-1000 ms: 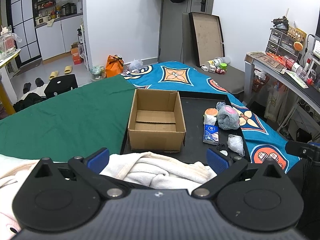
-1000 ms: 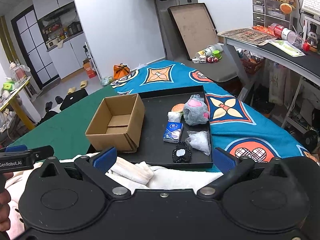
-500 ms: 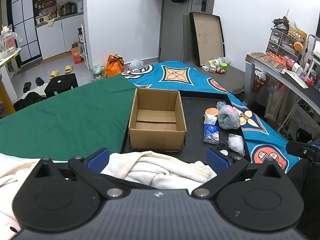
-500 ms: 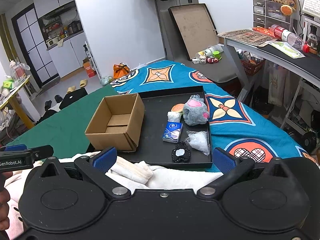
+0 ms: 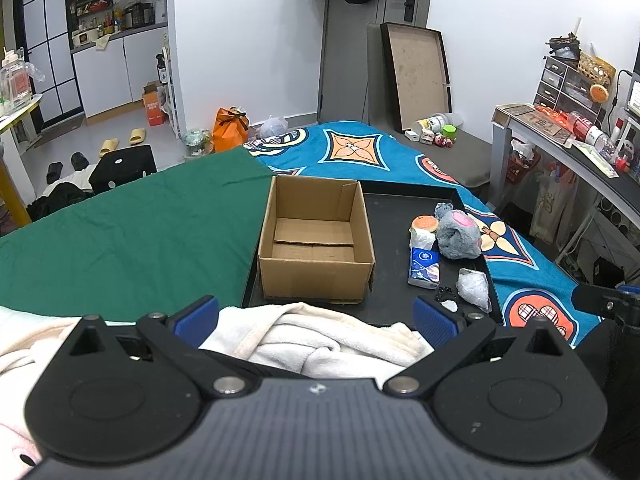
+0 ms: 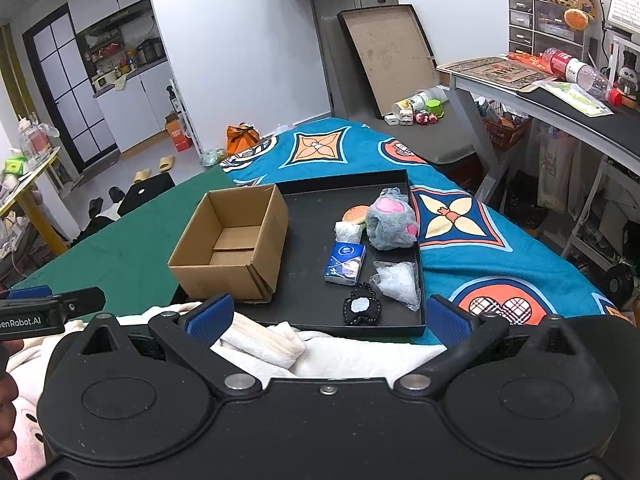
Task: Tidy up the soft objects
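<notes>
On the bed (image 6: 500, 264) lies a black tray (image 6: 308, 280) holding an empty cardboard box (image 6: 236, 248) at its left, then the grey plush toy (image 6: 390, 220), a tissue pack (image 6: 346, 262) (blue) and a clear bag (image 6: 398, 282). Left gripper (image 5: 316, 316) and right gripper (image 6: 328, 320) both hover with fingers spread above white towels (image 5: 320, 340).

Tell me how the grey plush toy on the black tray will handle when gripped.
The grey plush toy looks fluffy, so it probably squashes and feels light. Its rounded, slumped shape suggests it may sag rather than roll.
</notes>
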`<act>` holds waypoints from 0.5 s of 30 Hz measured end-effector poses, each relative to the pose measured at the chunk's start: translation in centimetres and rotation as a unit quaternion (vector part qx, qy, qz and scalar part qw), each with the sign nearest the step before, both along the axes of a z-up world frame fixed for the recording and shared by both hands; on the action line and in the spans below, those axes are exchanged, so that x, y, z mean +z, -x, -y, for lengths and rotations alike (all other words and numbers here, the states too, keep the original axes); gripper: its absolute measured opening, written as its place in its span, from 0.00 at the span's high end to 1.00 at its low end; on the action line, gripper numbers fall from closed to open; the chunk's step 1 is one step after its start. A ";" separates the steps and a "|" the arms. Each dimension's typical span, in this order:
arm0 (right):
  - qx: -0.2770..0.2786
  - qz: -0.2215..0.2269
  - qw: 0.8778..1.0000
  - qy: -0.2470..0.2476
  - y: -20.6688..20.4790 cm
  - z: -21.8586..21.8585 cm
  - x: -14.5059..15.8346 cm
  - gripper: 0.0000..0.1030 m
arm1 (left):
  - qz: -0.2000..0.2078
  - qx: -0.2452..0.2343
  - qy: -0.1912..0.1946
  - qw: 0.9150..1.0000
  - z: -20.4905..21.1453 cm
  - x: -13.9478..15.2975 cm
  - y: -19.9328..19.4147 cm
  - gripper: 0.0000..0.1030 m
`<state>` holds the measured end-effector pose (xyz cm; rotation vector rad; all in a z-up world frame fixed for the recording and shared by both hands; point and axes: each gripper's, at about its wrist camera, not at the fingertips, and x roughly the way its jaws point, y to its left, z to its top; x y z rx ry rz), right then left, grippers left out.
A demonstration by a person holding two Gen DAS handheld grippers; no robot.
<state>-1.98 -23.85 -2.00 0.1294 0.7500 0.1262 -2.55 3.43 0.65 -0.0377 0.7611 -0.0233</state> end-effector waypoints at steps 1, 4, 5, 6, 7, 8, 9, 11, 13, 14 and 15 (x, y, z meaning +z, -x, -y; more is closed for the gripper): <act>0.000 0.000 1.000 0.000 -0.1 0.0 0.0 0.00 | -0.001 0.000 0.000 1.000 0.0 0.0 0.0 0.01; 0.000 -0.001 1.000 0.000 -0.2 0.0 0.0 0.00 | -0.001 0.000 -0.001 1.000 0.0 -0.1 0.0 0.01; 0.000 -0.001 1.000 -0.001 -0.2 0.1 0.0 0.00 | -0.002 0.000 -0.001 1.000 0.0 0.0 -0.2 0.01; 0.001 -0.002 1.000 -0.002 -0.3 0.1 0.0 0.00 | -0.003 -0.001 -0.002 1.000 0.0 -0.1 -0.2 0.01; 0.001 -0.003 1.000 -0.002 -0.6 0.1 0.0 0.00 | -0.003 -0.001 -0.002 1.000 0.0 0.0 -0.4 0.01; 0.001 -0.004 1.000 -0.002 -0.7 0.0 0.0 0.00 | -0.004 -0.001 -0.002 1.000 0.0 -0.1 -0.5 0.01; 0.001 -0.005 1.000 -0.003 -0.9 0.1 0.0 0.00 | -0.006 -0.001 -0.002 1.000 0.0 0.0 -0.7 0.01; 0.002 -0.007 1.000 -0.004 -1.2 0.1 0.0 0.00 | -0.009 -0.002 -0.003 1.000 0.0 0.0 -1.2 0.01; 0.004 -0.010 1.000 -0.004 -1.7 0.2 -0.1 0.00 | -0.012 -0.003 -0.004 1.000 0.1 0.1 -1.9 0.01; 0.003 -0.011 1.000 -0.005 -1.9 0.2 -0.1 0.00 | -0.013 -0.002 -0.003 1.000 0.1 0.1 -2.1 0.01; 0.002 -0.013 1.000 -0.006 -2.2 0.3 -0.2 0.00 | -0.015 -0.002 -0.002 1.000 0.1 0.1 -2.3 0.01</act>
